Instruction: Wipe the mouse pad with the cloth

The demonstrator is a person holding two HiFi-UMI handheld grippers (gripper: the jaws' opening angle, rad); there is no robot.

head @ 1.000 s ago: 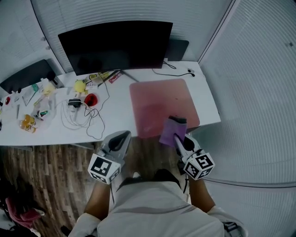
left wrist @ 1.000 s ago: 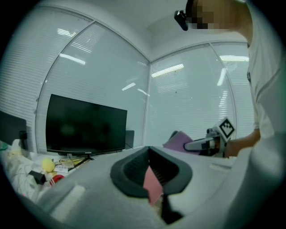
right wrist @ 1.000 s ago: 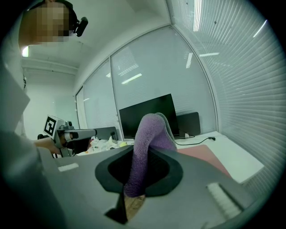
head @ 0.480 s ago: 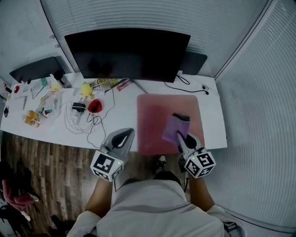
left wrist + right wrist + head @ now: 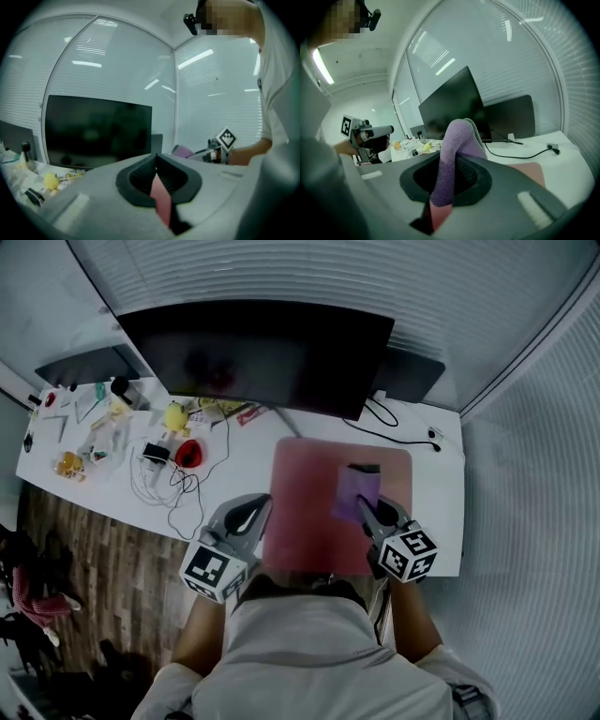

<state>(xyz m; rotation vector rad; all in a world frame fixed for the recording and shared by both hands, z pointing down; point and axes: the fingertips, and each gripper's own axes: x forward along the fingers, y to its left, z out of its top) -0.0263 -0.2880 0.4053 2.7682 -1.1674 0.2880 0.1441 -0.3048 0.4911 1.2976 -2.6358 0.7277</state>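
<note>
**Right gripper** (image 5: 367,508): the jaws are clamped on a purple cloth (image 5: 355,491). In the right gripper view the cloth stands up between the jaws. In the head view it extends forward of the tips, over the pink mouse pad (image 5: 305,512). Whether the cloth touches the pad cannot be told.

**Left gripper** (image 5: 258,506): the jaws are closed together at the tips with nothing between them. The gripper sits at the pad's left edge, apart from the right gripper.

**Mouse pad:** it lies on a white desk (image 5: 234,479), below and ahead of both tools, with its near edge at the desk's front.

**Ahead of the grippers:** a dark monitor (image 5: 253,352) stands beyond the pad, with a second dark panel (image 5: 412,373) behind it to the right. A black cable (image 5: 398,435) runs along the desk just past the pad's far edge.

**Left of the left gripper:** a tangle of cables (image 5: 173,488), a red object (image 5: 187,453) and a yellow object (image 5: 174,416). Farther out is clutter too small to identify.
</note>
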